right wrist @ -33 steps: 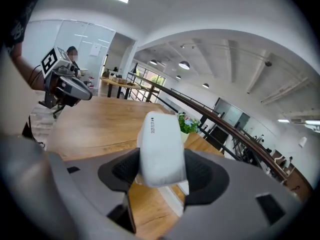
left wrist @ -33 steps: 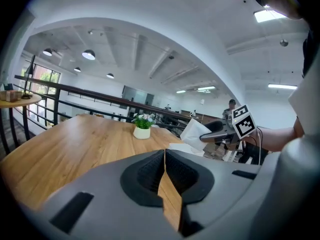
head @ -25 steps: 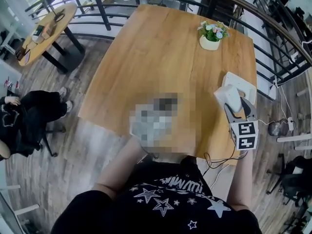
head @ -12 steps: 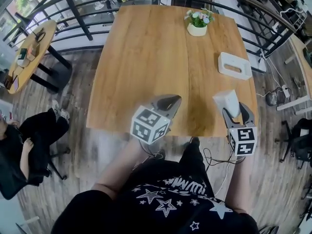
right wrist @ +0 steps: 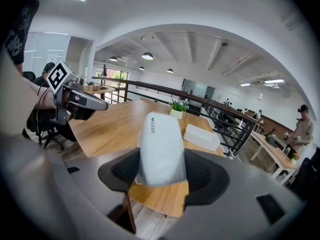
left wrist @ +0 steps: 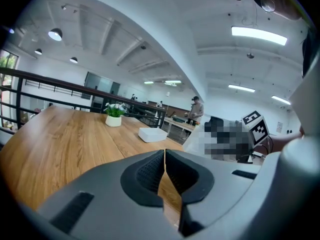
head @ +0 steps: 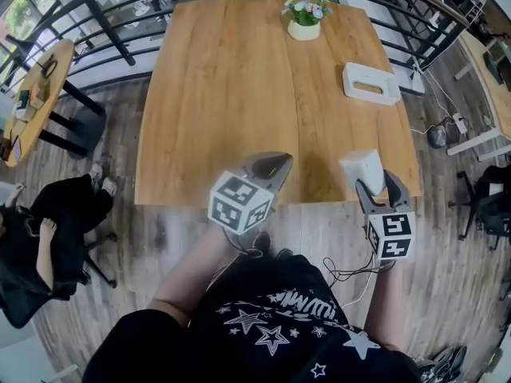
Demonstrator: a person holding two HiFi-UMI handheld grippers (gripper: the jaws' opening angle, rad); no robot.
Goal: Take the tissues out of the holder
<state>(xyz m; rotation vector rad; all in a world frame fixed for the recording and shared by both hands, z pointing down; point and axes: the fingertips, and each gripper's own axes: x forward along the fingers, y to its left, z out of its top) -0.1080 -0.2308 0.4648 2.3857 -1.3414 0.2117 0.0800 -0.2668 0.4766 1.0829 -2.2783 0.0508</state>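
Note:
My right gripper (head: 371, 186) (right wrist: 160, 176) is shut on a white tissue pack (head: 362, 168) (right wrist: 160, 149), held above the near right edge of the wooden table (head: 239, 78). The pack sticks out forward between the pads. The white tissue holder (head: 370, 83) (right wrist: 201, 137) (left wrist: 152, 134) lies flat on the table's far right, well apart from the pack. My left gripper (head: 267, 166) (left wrist: 165, 171) is shut with nothing in it, over the table's near edge to the left of the right gripper.
A small white pot of flowers (head: 304, 19) (right wrist: 177, 109) (left wrist: 114, 115) stands at the table's far edge. A black railing (head: 112, 30) runs behind and beside the table. A seated person (head: 48, 230) is at the left, near a round side table (head: 32, 94).
The view has swung so the table sits farther away. The tissue pack in my right gripper has come away from the holder toward the near edge. My left gripper has come into plain sight.

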